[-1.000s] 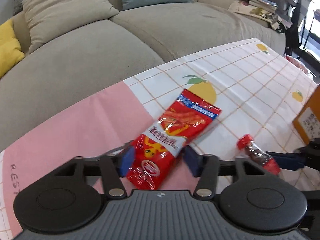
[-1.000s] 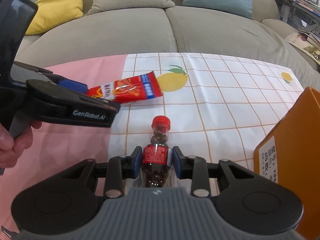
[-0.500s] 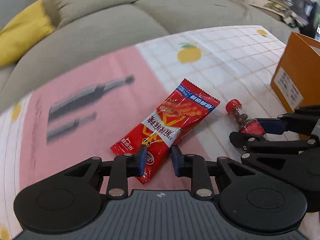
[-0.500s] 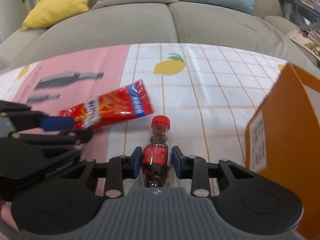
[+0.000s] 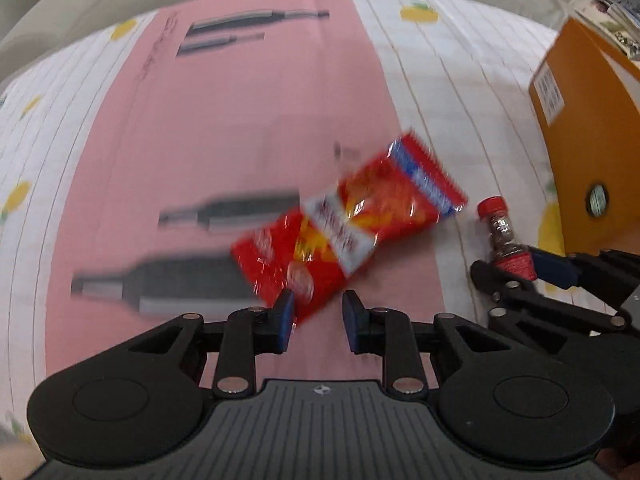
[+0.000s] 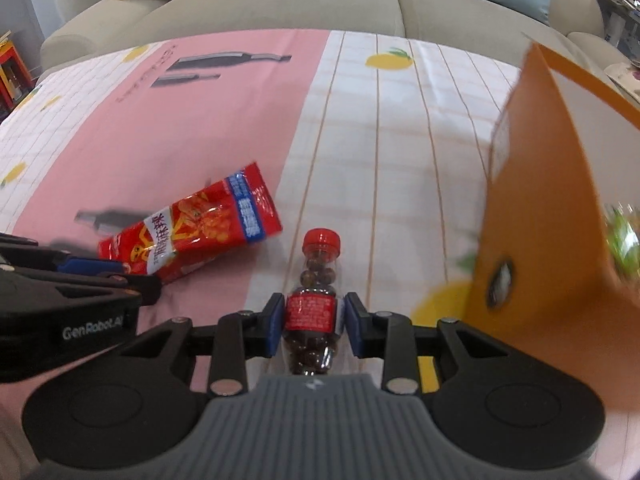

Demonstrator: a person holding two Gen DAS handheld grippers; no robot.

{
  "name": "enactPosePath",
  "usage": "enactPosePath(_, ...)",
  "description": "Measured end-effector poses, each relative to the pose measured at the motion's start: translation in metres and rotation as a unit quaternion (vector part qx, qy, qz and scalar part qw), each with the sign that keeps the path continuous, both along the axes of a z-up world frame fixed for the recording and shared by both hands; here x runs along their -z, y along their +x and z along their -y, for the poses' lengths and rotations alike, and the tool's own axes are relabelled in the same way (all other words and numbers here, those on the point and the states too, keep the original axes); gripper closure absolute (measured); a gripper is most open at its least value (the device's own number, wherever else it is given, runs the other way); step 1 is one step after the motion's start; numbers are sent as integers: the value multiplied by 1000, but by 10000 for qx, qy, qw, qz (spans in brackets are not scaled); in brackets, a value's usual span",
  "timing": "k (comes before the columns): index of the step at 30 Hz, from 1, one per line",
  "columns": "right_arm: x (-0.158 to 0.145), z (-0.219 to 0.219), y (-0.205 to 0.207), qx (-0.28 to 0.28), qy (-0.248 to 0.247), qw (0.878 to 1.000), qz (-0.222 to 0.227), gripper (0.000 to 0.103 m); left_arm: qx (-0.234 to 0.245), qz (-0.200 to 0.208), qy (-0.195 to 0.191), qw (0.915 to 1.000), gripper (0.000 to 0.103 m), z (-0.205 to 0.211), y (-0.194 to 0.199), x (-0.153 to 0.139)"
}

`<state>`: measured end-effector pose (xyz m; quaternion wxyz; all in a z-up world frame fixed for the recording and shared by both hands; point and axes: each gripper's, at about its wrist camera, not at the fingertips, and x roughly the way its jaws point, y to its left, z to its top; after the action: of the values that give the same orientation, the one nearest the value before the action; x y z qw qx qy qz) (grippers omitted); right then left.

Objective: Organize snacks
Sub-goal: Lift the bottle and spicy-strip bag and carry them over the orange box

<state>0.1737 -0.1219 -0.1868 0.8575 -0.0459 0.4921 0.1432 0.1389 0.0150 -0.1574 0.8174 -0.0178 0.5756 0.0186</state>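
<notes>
A red snack packet point(image 5: 348, 224) hangs tilted above the pink cloth, and my left gripper point(image 5: 316, 314) is shut on its lower corner. In the right wrist view the same packet point(image 6: 192, 236) sticks out to the right of the left gripper point(image 6: 132, 274). My right gripper point(image 6: 312, 322) is shut on the labelled middle of a small red-capped bottle point(image 6: 318, 272) filled with brown balls. From the left wrist view that bottle point(image 5: 500, 228) and the right gripper point(image 5: 516, 270) are just right of the packet.
An orange cardboard box point(image 6: 540, 200) stands open at the right, close to the bottle, with something green blurred inside; it also shows as the orange box point(image 5: 592, 120). The tablecloth point(image 6: 200, 140) is pink with bottle prints and white with lemons. A beige sofa point(image 6: 320, 4) lies beyond.
The left jaws went from spread around the packet to shut on it, and the packet came off the table. Both grippers carried their items away from the sofa, nearer the orange box.
</notes>
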Motion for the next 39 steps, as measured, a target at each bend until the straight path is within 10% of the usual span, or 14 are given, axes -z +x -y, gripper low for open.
enactPosePath(7, -2, 14, -42, -104, -142, 9998, -25, 72, -92, -92, -600, 9981, 73, 0, -32, -5)
enactPosePath(10, -3, 17, -44, -132, -82, 9999, -55, 71, 115, 259, -851, 9960, 48, -2, -41, -13)
enactPosePath(19, -3, 26, -46, -132, 72, 9998, -109, 58, 1075, 975, -267, 9891, 30, -3, -19, -28)
enactPosePath(23, -4, 30, -43, -25, 155, 9998, -109, 73, 2039, 1008, 73, 9738, 26, 7, 3, -24)
enactPosePath(31, -2, 36, -35, 88, 200, 9998, 6, 72, 3304, 581, 431, 9410, 19, 10, 36, 1)
enactPosePath(39, 0, 32, -30, 48, 150, 9997, 175, 70, 2844, 615, -44, 9567, 16, 7, 43, 16)
